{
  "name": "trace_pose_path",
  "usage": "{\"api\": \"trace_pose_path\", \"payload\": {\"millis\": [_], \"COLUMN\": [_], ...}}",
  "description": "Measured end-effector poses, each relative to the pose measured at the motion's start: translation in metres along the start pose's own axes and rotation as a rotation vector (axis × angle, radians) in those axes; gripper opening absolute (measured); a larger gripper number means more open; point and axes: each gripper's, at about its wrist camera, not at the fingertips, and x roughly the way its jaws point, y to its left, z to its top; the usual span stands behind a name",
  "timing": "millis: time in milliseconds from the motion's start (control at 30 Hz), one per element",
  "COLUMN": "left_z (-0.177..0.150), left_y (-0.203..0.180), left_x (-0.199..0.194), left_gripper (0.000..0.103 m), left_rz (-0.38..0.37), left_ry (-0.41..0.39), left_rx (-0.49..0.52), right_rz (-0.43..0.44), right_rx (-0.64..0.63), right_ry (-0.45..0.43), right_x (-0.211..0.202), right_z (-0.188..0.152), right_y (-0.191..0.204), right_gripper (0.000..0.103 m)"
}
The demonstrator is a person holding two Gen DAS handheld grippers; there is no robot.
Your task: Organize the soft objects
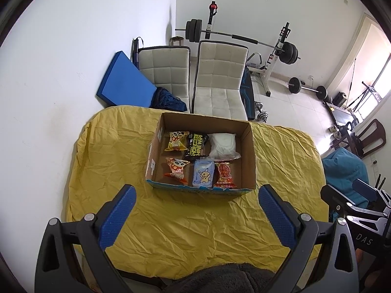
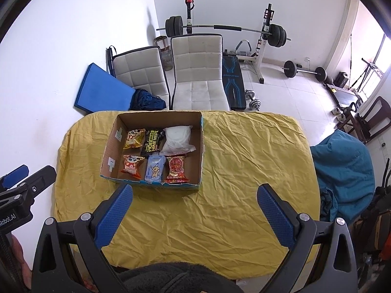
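A cardboard box (image 1: pixel 250 161) (image 2: pixel 110 146) stands on the yellow cloth of the table (image 1: pixel 195 219) (image 2: pixel 244 158). Inside lie several soft packs in two rows: a yellow snack bag (image 1: pixel 176 141), a black wipes pack (image 1: pixel 196 145), a white bag (image 1: pixel 223 145), an orange snack bag (image 1: pixel 176 168), a light blue tissue pack (image 1: pixel 204 176) and a red pack (image 1: pixel 224 174). My left gripper (image 1: pixel 196 193) is open and empty, held above the cloth just in front of the box. My right gripper (image 2: pixel 195 191) is open and empty, in front of the box's right corner.
Two white padded chairs (image 1: pixel 220 78) stand behind the table. A blue mat (image 1: pixel 122 78) leans on the wall. A barbell rack (image 1: pixel 276 48) and dumbbells are further back. A teal beanbag (image 2: pixel 342 166) sits right of the table. A dark fleece sleeve (image 2: pixel 171 278) shows at the bottom.
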Motion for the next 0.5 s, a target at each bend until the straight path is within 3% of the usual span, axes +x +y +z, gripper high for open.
{"api": "trace_pose_path", "payload": {"millis": [500], "left_z": [0.0005], "left_y": [-0.0023], "left_x": [0.0029], "left_gripper": [0.103], "left_rz": [-0.01], "left_ry": [0.005], "left_rx": [0.007], "right_rz": [-0.026], "right_rx": [0.014], "right_ry": [-0.004], "right_x": [0.0017], "right_z": [-0.0026], "right_y": [-0.0033], "right_gripper": [0.103]}}
